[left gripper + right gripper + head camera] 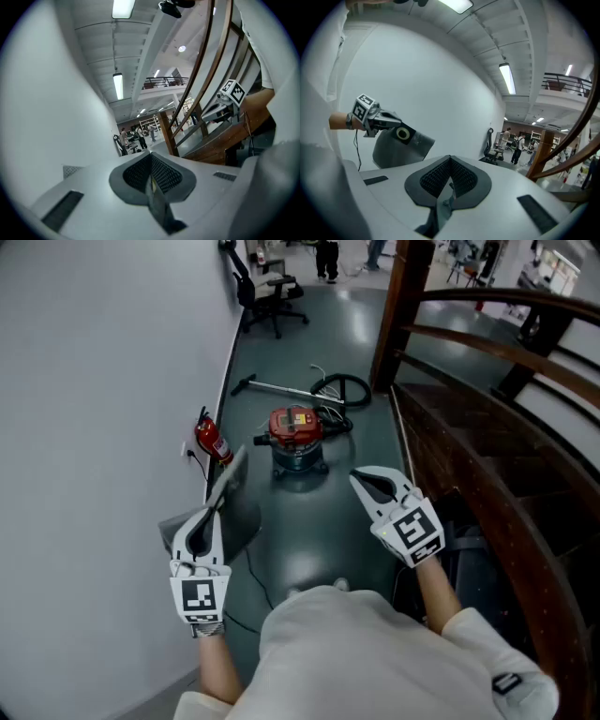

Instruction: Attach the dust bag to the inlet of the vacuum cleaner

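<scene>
A red-topped vacuum cleaner (294, 435) stands on the dark floor ahead of me, with its black hose (339, 390) and wand behind it. My left gripper (213, 510) is shut on a grey dust bag (240, 510), which it holds up near the white wall. In the left gripper view only the bag's thin edge (157, 204) shows, pinched between the jaws. The right gripper view shows the bag (398, 150) with its round ringed opening (402, 134) hanging from the left gripper (396, 123). My right gripper (362, 480) hovers shut with nothing in it, to the right of the bag.
A red fire extinguisher (214, 440) stands against the white wall at the left. A dark wooden stair with a curved railing (487, 343) fills the right side. Office chairs (272, 292) and people stand far back. A cable (251, 579) runs on the floor by my feet.
</scene>
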The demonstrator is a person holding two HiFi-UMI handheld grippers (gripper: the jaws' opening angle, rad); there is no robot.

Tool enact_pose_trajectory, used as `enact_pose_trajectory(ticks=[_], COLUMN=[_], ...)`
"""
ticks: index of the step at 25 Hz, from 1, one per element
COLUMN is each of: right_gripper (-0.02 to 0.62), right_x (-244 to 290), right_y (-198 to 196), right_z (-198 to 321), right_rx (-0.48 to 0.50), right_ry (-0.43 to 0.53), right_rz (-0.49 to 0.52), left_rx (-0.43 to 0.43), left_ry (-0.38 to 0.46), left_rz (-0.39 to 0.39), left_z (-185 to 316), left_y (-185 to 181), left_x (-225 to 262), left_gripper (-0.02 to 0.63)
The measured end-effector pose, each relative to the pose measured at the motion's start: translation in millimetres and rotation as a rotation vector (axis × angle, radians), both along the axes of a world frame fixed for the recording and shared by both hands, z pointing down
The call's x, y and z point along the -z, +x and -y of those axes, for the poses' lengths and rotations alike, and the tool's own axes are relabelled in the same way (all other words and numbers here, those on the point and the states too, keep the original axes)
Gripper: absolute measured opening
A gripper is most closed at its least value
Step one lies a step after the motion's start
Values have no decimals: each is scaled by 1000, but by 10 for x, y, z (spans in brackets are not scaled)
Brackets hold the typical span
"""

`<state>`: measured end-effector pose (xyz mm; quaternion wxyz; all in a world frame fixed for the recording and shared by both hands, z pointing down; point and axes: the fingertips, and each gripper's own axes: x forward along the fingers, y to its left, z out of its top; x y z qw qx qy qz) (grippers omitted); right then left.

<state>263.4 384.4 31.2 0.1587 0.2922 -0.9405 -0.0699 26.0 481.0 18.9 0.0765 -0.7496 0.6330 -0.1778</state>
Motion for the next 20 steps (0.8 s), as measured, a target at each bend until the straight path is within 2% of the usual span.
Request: enact_pose_trajectory(ticks=[3,5,8,12,20], right_gripper=[26,26,26,28,28], right_x=[-94,-191,-224,-244,-285], right_y=[-26,-8,46,128,340], right_z=[-63,-81,-92,-67,1], right_rx=[29,56,75,85,114], right_ry=[45,47,29,68,56], right_rz=[-99,-144,-122,-150,-151], left_rx=[-16,-23,-39,-54,-34], left_ry=[-29,-42,-50,-42,-37], left_rz=[64,76,81,67,67], left_z=[29,44,53,67,92], left_y=[83,127,198,283,487], left_x=[-91,-125,-143,-145,-167], left_gripper=[11,11,12,11,11])
